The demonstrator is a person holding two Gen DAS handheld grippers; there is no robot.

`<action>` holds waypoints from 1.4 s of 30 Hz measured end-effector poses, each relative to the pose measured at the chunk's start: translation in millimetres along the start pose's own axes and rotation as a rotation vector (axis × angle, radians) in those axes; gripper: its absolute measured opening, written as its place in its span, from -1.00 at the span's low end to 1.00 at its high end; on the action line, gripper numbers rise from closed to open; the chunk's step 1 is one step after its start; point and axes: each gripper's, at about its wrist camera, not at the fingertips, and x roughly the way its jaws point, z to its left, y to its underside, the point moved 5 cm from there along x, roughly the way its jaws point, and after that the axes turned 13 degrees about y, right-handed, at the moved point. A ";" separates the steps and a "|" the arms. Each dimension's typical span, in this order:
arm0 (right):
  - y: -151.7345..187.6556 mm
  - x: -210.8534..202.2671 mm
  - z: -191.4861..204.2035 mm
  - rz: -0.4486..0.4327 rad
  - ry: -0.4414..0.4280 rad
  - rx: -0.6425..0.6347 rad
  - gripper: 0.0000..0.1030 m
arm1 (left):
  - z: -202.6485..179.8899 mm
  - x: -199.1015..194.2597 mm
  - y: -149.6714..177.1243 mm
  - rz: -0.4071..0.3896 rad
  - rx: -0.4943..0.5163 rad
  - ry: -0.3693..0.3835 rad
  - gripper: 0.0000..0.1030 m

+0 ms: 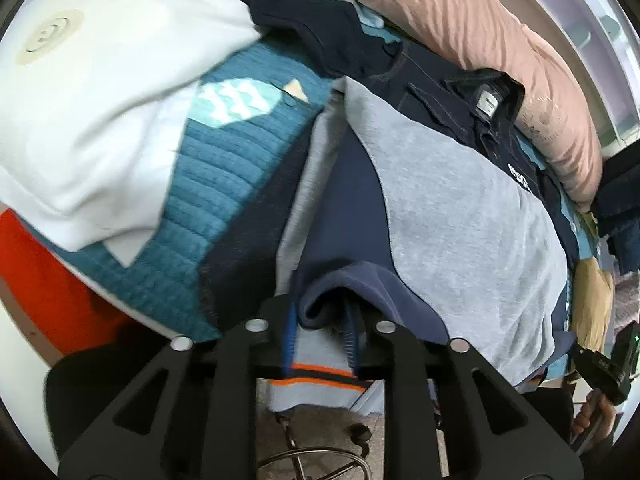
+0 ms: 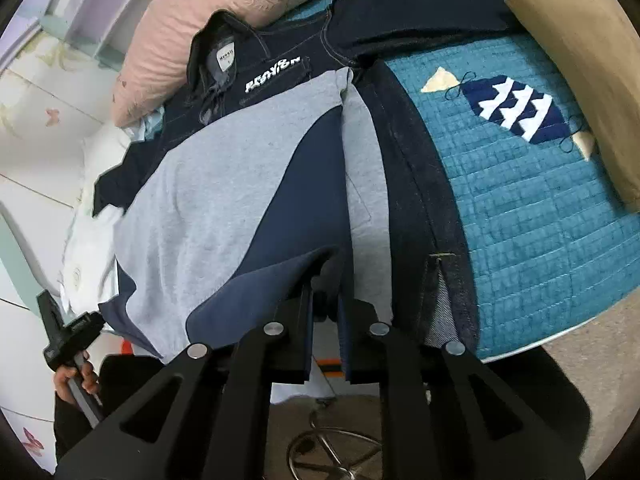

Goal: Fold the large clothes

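Observation:
A grey and navy sweatshirt [image 1: 460, 208] [image 2: 200, 208] lies spread on a dark denim jacket [image 1: 440, 92] [image 2: 412, 184] on the bed. In the left wrist view my left gripper [image 1: 323, 320] stands at the garment's near edge. A rolled navy hem lies loosely between its slightly parted blue pads. In the right wrist view my right gripper [image 2: 326, 292] is at the same near edge, further along. Its fingers are a little apart, with navy cloth draped at the tips. Each view shows the other gripper at its margin, held by a hand.
A teal quilt [image 1: 216, 184] [image 2: 540, 216] covers the bed. A pink pillow [image 1: 500, 40] [image 2: 180, 28] lies behind the clothes, a white pillow [image 1: 100, 120] to one side, a tan pillow [image 2: 580, 60] to the other. A chrome stool base [image 2: 332, 456] stands on the floor below.

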 end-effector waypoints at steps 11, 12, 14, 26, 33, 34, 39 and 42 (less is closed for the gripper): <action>-7.4 -38.8 55.3 -0.100 0.054 -0.166 -0.27 | -91.1 -27.3 -9.2 -0.106 0.259 0.050 -0.08; -8.6 -33.3 60.3 -0.088 0.038 -0.171 -0.28 | -101.5 -15.5 -7.0 -0.081 0.282 0.085 -0.08; -6.4 -12.2 73.3 -0.046 0.038 -0.220 -0.63 | -110.7 20.7 3.4 0.017 0.319 0.081 -0.08; 31.6 32.4 55.1 0.141 0.193 -0.268 -0.96 | -45.8 50.5 29.5 0.167 0.166 -0.025 -0.13; -20.5 22.4 176.1 -0.048 0.017 -0.364 -0.96 | -42.0 47.7 26.3 0.157 0.144 0.015 -0.10; -27.8 28.2 187.5 -0.056 0.007 -0.367 -0.96 | -40.0 46.8 27.5 0.159 0.137 0.027 -0.10; -62.8 90.2 211.3 -0.034 0.074 -0.320 -0.99 | -35.5 42.0 31.3 0.150 0.145 0.067 -0.10; -67.5 148.9 191.2 0.122 0.037 -0.236 -1.00 | -31.7 40.1 32.5 0.142 0.138 0.097 -0.10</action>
